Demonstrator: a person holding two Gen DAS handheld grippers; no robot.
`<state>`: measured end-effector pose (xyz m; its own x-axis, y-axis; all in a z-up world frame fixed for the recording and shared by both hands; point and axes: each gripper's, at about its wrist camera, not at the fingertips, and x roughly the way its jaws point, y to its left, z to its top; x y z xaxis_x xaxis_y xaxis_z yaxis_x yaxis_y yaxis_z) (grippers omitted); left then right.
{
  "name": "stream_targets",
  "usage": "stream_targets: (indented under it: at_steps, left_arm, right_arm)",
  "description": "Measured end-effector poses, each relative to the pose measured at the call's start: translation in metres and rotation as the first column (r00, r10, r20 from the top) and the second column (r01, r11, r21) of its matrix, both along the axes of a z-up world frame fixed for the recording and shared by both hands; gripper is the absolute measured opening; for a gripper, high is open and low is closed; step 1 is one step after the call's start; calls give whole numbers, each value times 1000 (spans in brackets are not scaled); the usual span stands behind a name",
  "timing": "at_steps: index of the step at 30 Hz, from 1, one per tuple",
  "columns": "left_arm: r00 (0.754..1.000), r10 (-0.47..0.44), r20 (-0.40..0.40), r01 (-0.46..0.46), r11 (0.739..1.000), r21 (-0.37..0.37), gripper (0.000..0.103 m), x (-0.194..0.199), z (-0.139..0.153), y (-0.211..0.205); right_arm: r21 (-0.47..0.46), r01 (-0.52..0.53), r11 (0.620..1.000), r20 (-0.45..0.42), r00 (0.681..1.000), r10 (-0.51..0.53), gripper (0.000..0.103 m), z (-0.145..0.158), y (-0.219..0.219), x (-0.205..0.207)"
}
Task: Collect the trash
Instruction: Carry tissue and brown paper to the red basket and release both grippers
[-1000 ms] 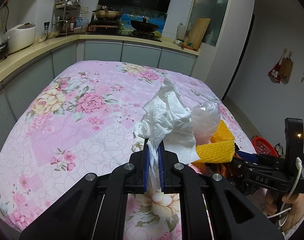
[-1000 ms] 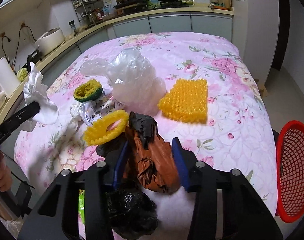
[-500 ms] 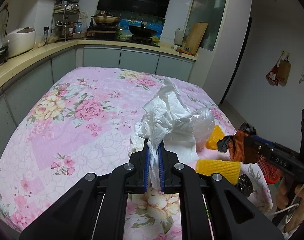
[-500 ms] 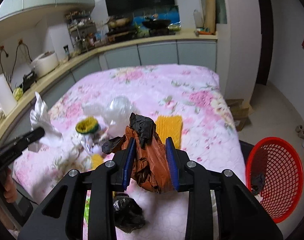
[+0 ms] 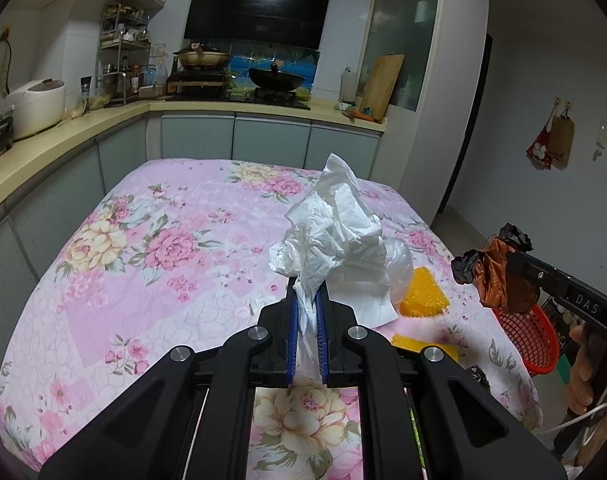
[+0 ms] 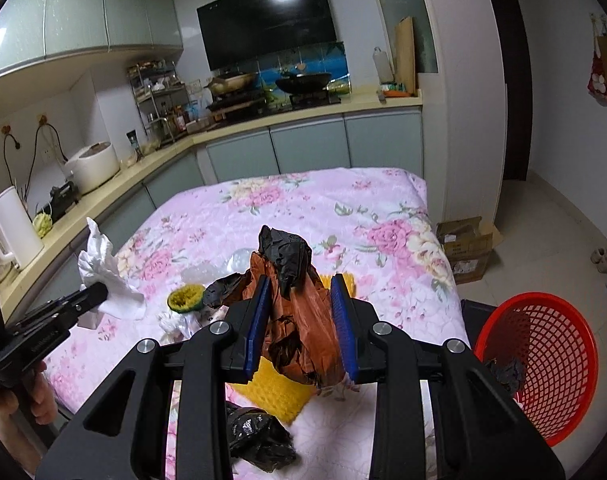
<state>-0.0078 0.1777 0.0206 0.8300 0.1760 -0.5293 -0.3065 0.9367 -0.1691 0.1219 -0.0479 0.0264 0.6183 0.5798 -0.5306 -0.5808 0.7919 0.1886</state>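
My left gripper (image 5: 305,312) is shut on a crumpled white tissue (image 5: 335,236) and holds it above the floral pink table (image 5: 143,248); the tissue also shows in the right wrist view (image 6: 103,276). My right gripper (image 6: 301,320) is shut on a crumpled brown and black plastic bag (image 6: 299,312), held up above the table's near right edge; the bag also shows in the left wrist view (image 5: 495,272). A red mesh basket (image 6: 555,360) stands on the floor to the right, with a dark scrap inside.
On the table lie yellow foam nets (image 6: 275,392) (image 5: 423,300), a clear plastic bag (image 5: 399,268), a green and yellow sponge ring (image 6: 185,298) and a black bag (image 6: 259,440). Kitchen counters (image 5: 63,128) run along the left and back. A cardboard box (image 6: 467,244) sits on the floor.
My right gripper has closed on the brown and black bag and lifted it off the table, rising well above the surface. My left gripper has also risen, still holding the tissue.
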Motion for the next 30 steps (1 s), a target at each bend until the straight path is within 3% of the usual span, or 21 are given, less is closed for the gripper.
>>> stream_targets:
  at_steps: [14, 30]
  left_arm:
    - [995, -87, 46, 84, 994, 69, 8, 22, 24, -40]
    - [970, -239, 44, 235, 969, 69, 8, 63, 34, -98]
  right_arm:
    - [59, 49, 997, 62, 997, -53, 30, 28, -35, -8]
    - [99, 192, 976, 55, 979, -198, 30, 37, -91, 6]
